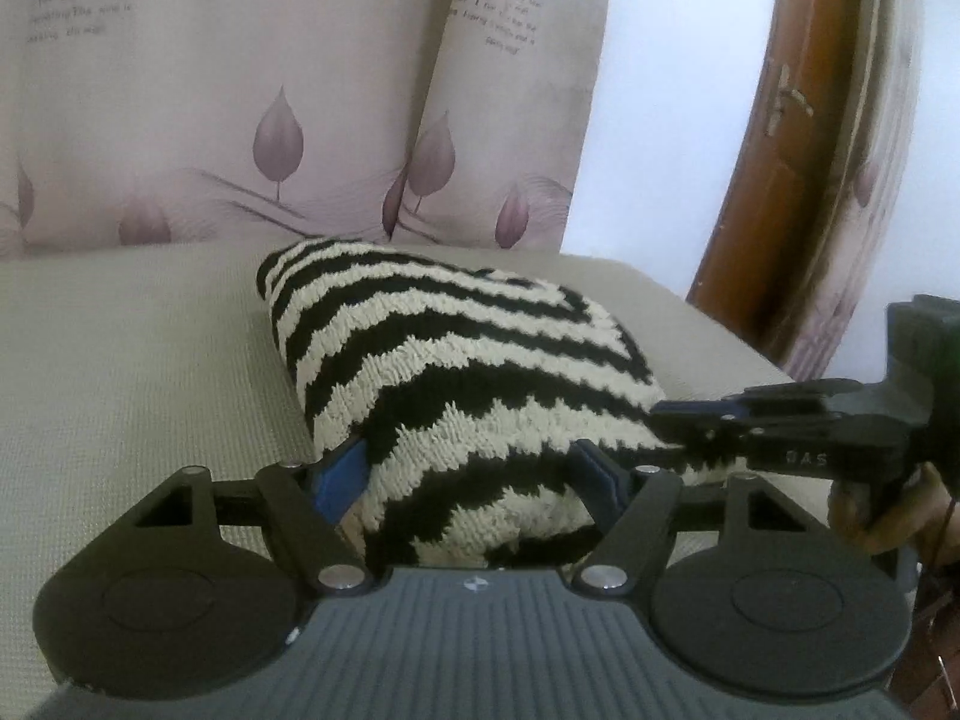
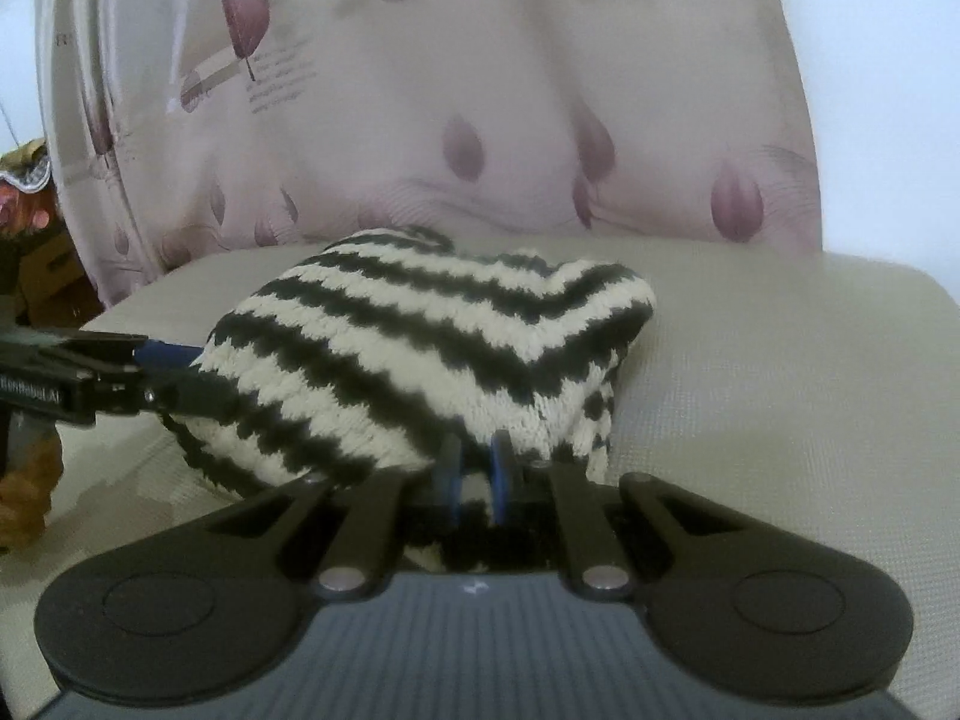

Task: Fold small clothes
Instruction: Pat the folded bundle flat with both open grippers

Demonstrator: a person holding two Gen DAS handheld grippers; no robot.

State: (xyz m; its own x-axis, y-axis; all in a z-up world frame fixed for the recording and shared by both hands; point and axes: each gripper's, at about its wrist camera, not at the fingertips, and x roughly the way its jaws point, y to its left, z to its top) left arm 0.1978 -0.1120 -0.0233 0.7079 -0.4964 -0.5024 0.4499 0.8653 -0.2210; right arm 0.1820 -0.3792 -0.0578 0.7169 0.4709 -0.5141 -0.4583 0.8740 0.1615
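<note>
With the striped knit garment (image 1: pixel 456 372) bundled mid-frame on the beige cushion (image 1: pixel 132 360), our right gripper (image 2: pixel 477 474) pinches its near edge, our left gripper (image 1: pixel 474 474) straddles it wide, so next we likely flatten the fold.

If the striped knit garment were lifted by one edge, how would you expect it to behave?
The striped knit garment would probably sag and unfold: it lies bunched in soft folds on the seat cushion. Its chunky, fuzzy yarn suggests good grip against the right gripper pinching its edge. It looks light and should slide rather than roll.
</note>
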